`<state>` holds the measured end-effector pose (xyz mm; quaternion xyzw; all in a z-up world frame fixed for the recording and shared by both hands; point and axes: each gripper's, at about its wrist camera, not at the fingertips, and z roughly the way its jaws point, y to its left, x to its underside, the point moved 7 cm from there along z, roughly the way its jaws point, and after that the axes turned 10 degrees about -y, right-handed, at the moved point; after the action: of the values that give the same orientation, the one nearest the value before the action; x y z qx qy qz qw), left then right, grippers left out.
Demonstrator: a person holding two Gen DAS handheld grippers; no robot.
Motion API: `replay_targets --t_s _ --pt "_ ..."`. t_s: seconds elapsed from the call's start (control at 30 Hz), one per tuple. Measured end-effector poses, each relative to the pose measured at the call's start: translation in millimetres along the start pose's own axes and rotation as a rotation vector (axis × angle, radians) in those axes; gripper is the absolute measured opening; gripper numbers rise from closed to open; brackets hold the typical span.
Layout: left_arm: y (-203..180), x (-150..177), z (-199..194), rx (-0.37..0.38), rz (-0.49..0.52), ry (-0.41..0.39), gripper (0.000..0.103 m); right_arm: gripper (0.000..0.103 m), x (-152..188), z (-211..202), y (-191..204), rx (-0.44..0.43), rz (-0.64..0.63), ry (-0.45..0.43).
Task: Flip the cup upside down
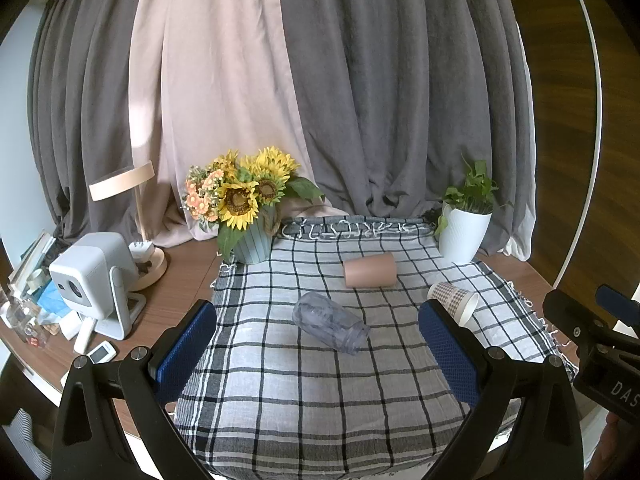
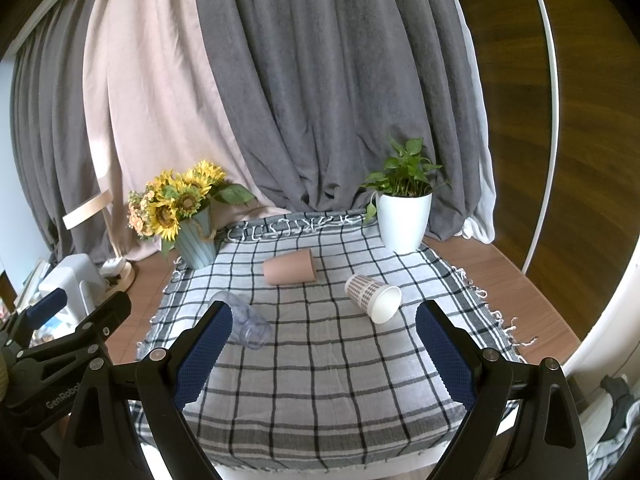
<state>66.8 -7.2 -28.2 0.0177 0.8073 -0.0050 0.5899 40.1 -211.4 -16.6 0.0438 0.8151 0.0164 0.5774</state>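
Three cups lie on their sides on a checked cloth (image 1: 304, 396) (image 2: 320, 376). A clear plastic cup (image 1: 330, 326) (image 2: 250, 326) lies nearest the left. A pink cup (image 1: 370, 270) (image 2: 289, 267) lies farther back. A patterned paper cup (image 1: 454, 300) (image 2: 373, 297) lies at the right, its white mouth facing front-right. My left gripper (image 1: 318, 350) is open and empty, above the cloth in front of the clear cup. My right gripper (image 2: 324, 350) is open and empty, in front of the paper cup.
A sunflower vase (image 1: 252, 240) (image 2: 196, 246) stands at the cloth's back left and a white plant pot (image 1: 464, 236) (image 2: 404, 220) at the back right. A white projector (image 1: 94, 280), a lamp (image 1: 136, 216) and small clutter fill the wooden table's left. Curtains hang behind.
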Motion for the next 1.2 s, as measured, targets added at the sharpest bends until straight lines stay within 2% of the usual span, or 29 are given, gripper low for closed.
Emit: replay_targets --t_s 1.2 --pt "-1.7 1.2 1.8 0.003 -0.007 0.008 0.103 0.093 2.4 3.6 5.2 0.004 -0.004 0.005"
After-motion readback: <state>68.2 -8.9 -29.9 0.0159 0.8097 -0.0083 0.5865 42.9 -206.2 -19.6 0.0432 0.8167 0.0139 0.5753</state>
